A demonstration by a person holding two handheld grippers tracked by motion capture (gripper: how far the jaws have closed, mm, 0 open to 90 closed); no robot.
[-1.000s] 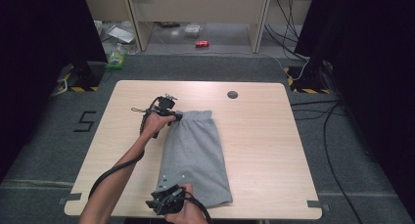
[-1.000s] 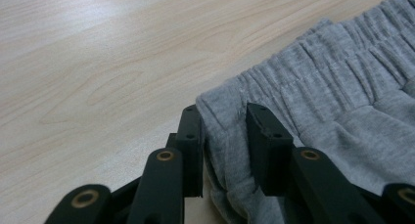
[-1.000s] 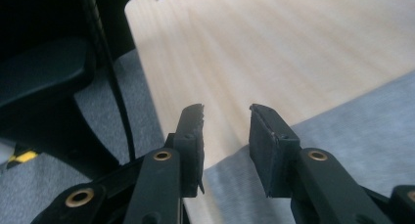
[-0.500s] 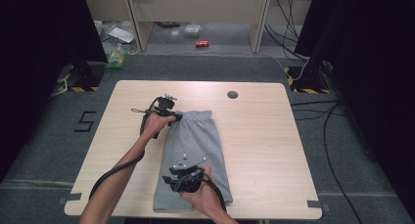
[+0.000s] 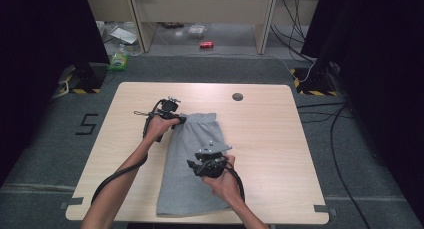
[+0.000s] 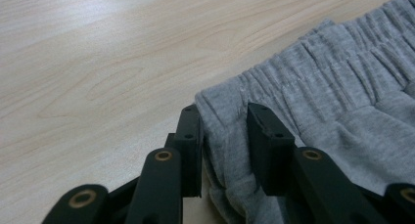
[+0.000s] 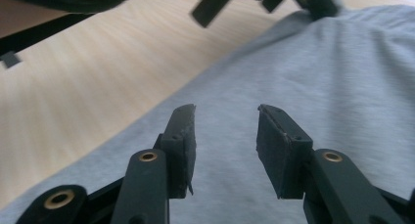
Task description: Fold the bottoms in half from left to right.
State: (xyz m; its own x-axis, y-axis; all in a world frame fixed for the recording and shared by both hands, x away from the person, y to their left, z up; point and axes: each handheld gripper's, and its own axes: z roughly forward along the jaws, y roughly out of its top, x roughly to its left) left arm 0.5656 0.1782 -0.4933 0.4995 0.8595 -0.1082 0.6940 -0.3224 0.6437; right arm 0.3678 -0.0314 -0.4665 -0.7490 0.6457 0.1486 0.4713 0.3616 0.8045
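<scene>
Presently catalogued, one item in work: grey shorts (image 5: 192,164), folded lengthwise, lying flat on the wooden table (image 5: 280,154). All places below are given from the shorts.

Position: the shorts lie near the table's middle, waistband toward the far edge, leg hems toward the person's edge, close to it.

Left gripper (image 5: 176,120): at the waistband's left corner. In the left gripper view its jaws stand partly closed with a fold of the elastic waistband (image 6: 313,82) between them; the pads (image 6: 266,145) look pressed on the cloth, so it holds that corner.

Right gripper (image 5: 200,165): over the middle of the shorts, between waistband and hems. In the right gripper view the jaws stand well apart, having just been opening, and nothing lies between them; the grey cloth (image 7: 313,82) is beneath, not gripped.

Handling, as judged: light, soft jersey, limp with no stiffness; it will sag, drape and slide over itself rather than keep a shape. Not fragile. The smooth tabletop may let it slip when pulled.

Where to take hold, as judged: the gathered waistband gives the thickest, firmest bite; a hem or folded edge suits the free gripper better than the flat middle, where the pads would have to pinch up a fold.

Other fixture: a small round grommet (image 5: 237,96) set in the table beyond the waistband.
</scene>
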